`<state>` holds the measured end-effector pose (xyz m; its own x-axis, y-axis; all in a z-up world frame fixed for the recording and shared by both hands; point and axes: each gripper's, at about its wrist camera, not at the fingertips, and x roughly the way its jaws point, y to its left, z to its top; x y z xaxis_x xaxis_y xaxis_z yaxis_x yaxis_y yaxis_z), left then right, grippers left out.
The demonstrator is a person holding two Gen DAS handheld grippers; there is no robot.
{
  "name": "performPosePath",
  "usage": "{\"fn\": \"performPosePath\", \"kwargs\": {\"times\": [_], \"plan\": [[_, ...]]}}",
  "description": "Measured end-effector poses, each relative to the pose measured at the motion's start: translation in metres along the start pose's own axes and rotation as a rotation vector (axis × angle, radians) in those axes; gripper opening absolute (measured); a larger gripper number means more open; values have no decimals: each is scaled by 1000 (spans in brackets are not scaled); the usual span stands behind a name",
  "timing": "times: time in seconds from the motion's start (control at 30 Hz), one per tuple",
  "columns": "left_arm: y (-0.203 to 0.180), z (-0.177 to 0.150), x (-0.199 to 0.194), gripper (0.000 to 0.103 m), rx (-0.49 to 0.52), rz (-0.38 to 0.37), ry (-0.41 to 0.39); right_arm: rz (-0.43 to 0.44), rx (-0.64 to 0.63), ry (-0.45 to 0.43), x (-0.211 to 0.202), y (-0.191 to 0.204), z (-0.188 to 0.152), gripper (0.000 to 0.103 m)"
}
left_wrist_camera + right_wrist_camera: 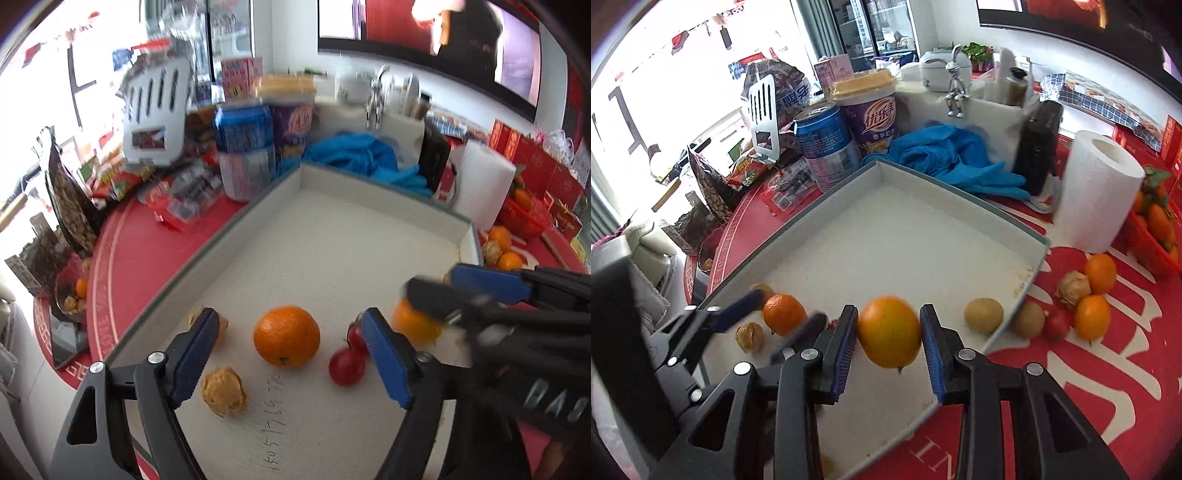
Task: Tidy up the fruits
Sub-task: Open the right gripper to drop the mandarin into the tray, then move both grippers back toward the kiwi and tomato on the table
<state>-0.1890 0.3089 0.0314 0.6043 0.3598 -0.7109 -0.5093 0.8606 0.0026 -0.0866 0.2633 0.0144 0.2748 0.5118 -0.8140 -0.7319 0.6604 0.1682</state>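
Right tool (888, 332) released around blurred glossy orange (889, 331); left tool (291, 332) spread wide.

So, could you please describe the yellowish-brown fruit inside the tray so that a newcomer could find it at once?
Start at the shallow white tray on the red table, then go to its right-hand edge. The yellowish-brown fruit lies there alone just inside the rim, smooth and dull, unlike the bright orange and the papery husked fruit on the tray's left.
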Motion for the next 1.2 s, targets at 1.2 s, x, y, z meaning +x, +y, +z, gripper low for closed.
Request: {"fn": "performPosePath", "kwargs": {"times": [1.2], "plan": [[-160,-16,-28,86,272,-242,90,-427,264,1,-81,-191,-122,102]]}}
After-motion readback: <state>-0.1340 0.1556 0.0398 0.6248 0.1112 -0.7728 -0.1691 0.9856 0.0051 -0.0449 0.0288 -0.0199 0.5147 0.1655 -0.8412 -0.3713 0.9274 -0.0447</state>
